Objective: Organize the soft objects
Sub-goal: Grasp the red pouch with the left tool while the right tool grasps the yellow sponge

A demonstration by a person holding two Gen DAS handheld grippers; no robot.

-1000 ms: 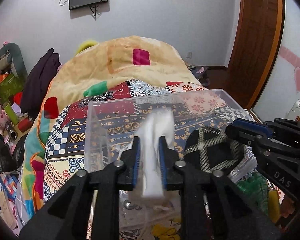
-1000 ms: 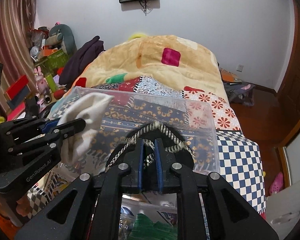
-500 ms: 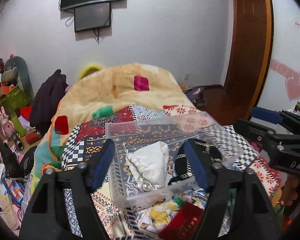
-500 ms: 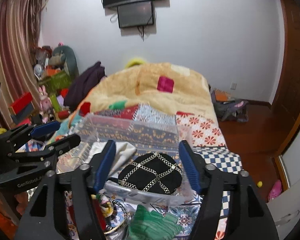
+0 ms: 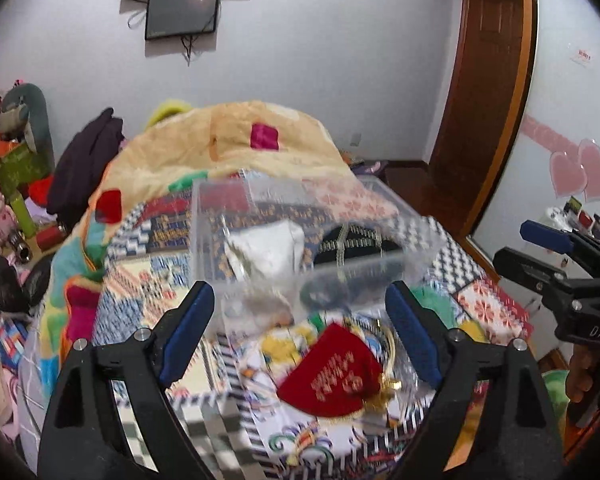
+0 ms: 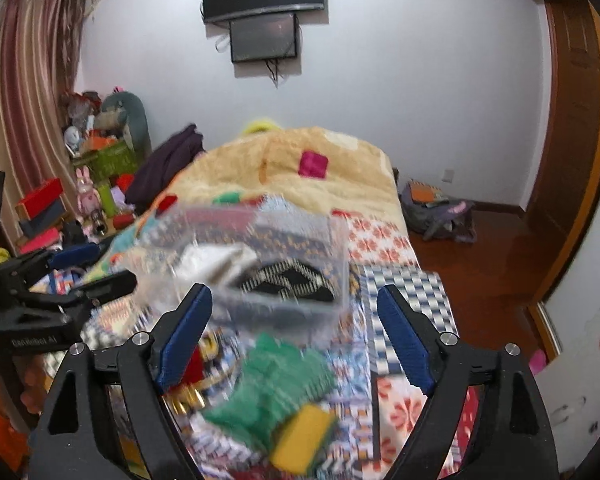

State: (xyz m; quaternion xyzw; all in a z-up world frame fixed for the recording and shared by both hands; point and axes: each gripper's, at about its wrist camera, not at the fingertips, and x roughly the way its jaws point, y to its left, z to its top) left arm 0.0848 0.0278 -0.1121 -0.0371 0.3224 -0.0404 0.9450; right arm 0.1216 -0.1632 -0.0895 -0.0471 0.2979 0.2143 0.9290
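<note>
A clear plastic box (image 5: 204,240) stands on the patterned bedspread; it also shows in the right wrist view (image 6: 340,264). Inside lie a white cloth (image 5: 268,244) on the left and a black pouch with gold braid (image 5: 356,240) on the right; both also show in the right wrist view, the cloth (image 6: 212,260) and the pouch (image 6: 288,280). My left gripper (image 5: 300,332) is open and empty, above a red drawstring pouch (image 5: 332,372). My right gripper (image 6: 292,332) is open and empty, above a green and yellow soft item (image 6: 280,396).
A beige quilt (image 5: 236,148) covers the far bed. Clutter of toys and boxes (image 6: 80,184) stands at the left wall. A bag (image 6: 436,212) lies on the wooden floor at right. A wooden door (image 5: 484,80) is at the right.
Both grippers opened, let the white cloth and the black pouch drop into the clear box, and drew back and up. The red pouch and green item came into view.
</note>
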